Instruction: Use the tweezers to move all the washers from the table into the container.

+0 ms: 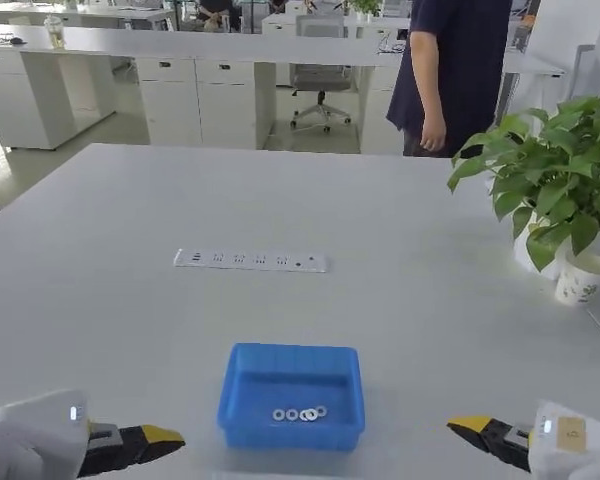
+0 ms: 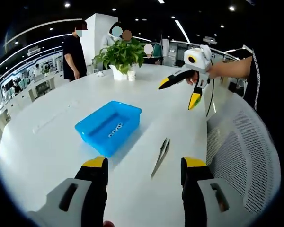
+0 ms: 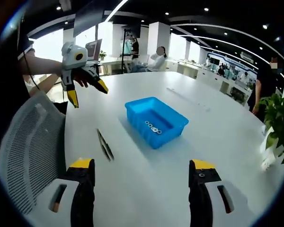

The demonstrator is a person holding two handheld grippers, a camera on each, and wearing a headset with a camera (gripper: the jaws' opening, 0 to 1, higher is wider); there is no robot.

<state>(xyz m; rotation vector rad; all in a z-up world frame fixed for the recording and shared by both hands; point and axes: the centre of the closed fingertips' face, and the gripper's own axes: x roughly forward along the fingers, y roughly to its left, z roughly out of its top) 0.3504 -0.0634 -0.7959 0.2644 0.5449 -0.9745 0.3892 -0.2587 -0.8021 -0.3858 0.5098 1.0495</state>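
White tabletop stretches ahead of us in the head view, in an open office with a person standing beyond it, a potted plant at the right and a power strip lying mid-table. Nearer us sits the blue container with a short row of washers on its floor. We see none loose on the bare surface around it. The left gripper and right gripper hang low on either side of it.

From the left gripper view, our own jaws stand wide apart with nothing between them. The tweezers lie flat on the table just ahead, beside the container and untouched. The right gripper is held up opposite, jaws spread, holding nothing.

From the right gripper view, the jaws are likewise parted and empty, and a mesh chair sits close against the table edge.

We judge the risk to be the pickup. Thin tweezers lying flat on a slick top could skate away from a closing jaw toward the edge, or nudge the light container. The gripper views add the tweezers and the jaw spread. The head view adds the power strip.
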